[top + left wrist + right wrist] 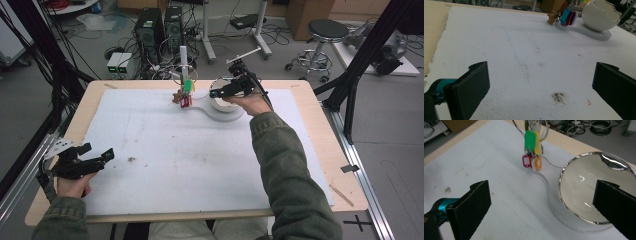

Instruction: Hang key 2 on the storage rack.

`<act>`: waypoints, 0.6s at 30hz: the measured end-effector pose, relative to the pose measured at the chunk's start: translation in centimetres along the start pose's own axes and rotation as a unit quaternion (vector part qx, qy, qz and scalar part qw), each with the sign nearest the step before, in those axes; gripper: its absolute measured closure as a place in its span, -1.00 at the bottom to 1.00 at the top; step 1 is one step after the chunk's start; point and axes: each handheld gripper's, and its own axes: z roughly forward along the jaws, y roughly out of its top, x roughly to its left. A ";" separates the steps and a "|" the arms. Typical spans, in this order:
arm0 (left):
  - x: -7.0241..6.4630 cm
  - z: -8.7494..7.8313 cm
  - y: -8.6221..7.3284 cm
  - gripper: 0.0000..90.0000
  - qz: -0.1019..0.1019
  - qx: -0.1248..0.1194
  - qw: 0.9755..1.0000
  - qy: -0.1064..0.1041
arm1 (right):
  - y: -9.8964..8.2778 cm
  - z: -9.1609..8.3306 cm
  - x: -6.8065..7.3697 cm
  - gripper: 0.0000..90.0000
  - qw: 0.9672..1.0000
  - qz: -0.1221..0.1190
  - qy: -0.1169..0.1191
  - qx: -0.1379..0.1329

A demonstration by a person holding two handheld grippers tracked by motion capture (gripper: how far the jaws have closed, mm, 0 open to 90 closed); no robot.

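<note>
Right gripper view: key tags (532,152) hang just beside the bowl (584,192).

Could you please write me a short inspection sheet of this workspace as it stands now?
Surface: white foam sheet on a wooden table, with small brown stains.
Job's things: white egg-shaped bowl on a white stand base; coloured plastic key tags hanging from the stand's post.
Clutter: nothing seen.
Grippers: left gripper open, low over the near left edge; right gripper open, above the bowl.
Cables: black cable trailing from the right gripper.
Surroundings: computer towers, round stool, floor cables.
</note>
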 end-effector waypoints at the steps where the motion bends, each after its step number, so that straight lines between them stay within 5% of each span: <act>1: 0.0 0.0 0.0 -0.96 -0.001 0.000 1.000 0.001 | -0.2 -0.1 0.1 -0.98 1.000 -0.005 -0.006 0.005; 18: -0.1 0.0 0.0 -0.96 -0.001 0.001 1.000 -0.001 | -4.3 -2.0 0.6 -0.98 1.000 -0.009 -0.023 -0.013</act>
